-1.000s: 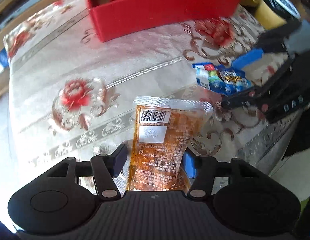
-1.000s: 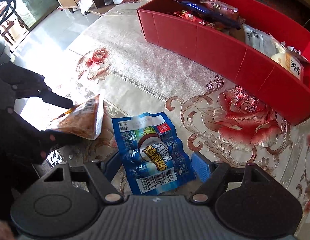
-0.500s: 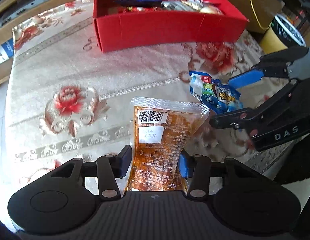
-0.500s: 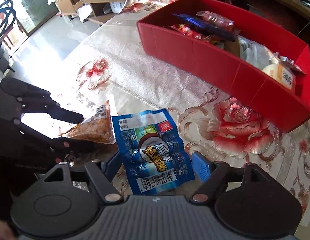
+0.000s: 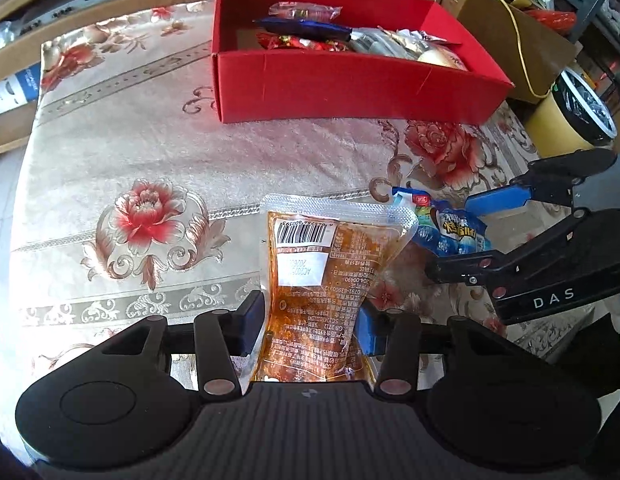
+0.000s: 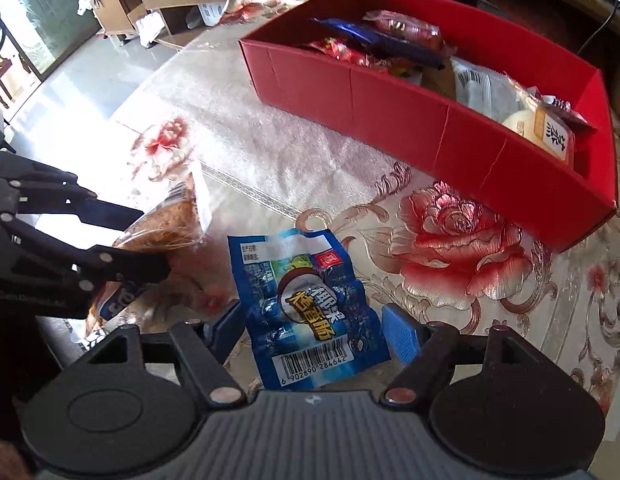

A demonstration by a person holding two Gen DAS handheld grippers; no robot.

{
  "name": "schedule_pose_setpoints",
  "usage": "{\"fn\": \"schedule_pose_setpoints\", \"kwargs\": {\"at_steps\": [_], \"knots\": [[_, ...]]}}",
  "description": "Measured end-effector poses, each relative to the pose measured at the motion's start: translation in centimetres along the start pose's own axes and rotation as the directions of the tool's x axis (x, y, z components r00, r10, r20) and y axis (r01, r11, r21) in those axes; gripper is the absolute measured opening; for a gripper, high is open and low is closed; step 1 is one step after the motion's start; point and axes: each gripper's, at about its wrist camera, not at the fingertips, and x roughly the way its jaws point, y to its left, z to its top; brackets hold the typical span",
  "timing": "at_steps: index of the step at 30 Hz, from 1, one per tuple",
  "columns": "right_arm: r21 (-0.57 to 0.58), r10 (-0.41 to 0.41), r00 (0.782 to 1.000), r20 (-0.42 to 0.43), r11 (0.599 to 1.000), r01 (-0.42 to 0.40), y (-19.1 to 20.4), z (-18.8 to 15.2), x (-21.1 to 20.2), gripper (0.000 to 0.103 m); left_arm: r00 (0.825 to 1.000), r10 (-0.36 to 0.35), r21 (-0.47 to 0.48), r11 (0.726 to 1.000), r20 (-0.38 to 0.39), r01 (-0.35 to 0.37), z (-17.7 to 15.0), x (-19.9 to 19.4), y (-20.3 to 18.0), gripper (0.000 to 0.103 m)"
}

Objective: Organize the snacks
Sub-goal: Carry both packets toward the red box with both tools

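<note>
My left gripper (image 5: 310,322) is shut on an orange snack pouch (image 5: 330,264) with a barcode label, held above the tablecloth. My right gripper (image 6: 314,330) is shut on a blue snack packet (image 6: 310,308), also lifted. Each gripper shows in the other's view: the right one (image 5: 470,232) with the blue packet (image 5: 446,228) to the right, the left one (image 6: 146,240) with the orange pouch (image 6: 170,224) to the left. A red box (image 5: 350,84) holding several snack packs stands at the far side of the table; it also shows in the right wrist view (image 6: 430,120).
The table wears a cream cloth with red roses (image 5: 150,212). A yellow bin (image 5: 570,116) and a cardboard box (image 5: 510,36) stand beyond the table's right edge. Wooden shelves (image 6: 158,4) and tiled floor lie past the far left.
Both grippers have risen and drawn back with their packets. The red box has come fully into view and its contents show more.
</note>
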Motion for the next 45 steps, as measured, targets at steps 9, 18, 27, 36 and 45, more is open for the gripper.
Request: {"fn": "schedule_pose_setpoints", "kwargs": {"at_steps": [9, 18, 27, 36, 45], "knots": [[-0.076, -0.07, 0.998, 0.009, 0.995, 0.07, 1.2, -0.1, 0.7, 0.071, 0.998, 0.065, 0.067, 0.996, 0.021, -0.066, 0.0, 0.8, -0.8, 0.055], [-0.054, -0.074, 0.996, 0.048, 0.996, 0.077, 1.0, 0.1, -0.6, 0.069, 0.993, 0.088, 0.098, 0.991, 0.074, -0.095, 0.1, 0.1, -1.5, 0.055], [-0.014, -0.092, 0.99, 0.103, 0.995, 0.094, 0.7, -0.1, -2.4, 0.069, 0.987, 0.106, 0.094, 0.989, 0.123, -0.118, 0.5, -0.6, -1.8, 0.056], [0.041, -0.098, 0.98, 0.175, 0.995, 0.093, -0.1, 0.5, -4.7, 0.069, 0.978, 0.113, 0.089, 0.988, 0.177, -0.13, 1.4, -1.4, -2.4, 0.056], [0.108, -0.11, 0.96, 0.258, 0.991, 0.084, -1.8, 2.3, -7.0, 0.069, 0.961, 0.091, 0.071, 0.991, 0.262, -0.114, 4.6, -2.6, -3.7, 0.043]]}}
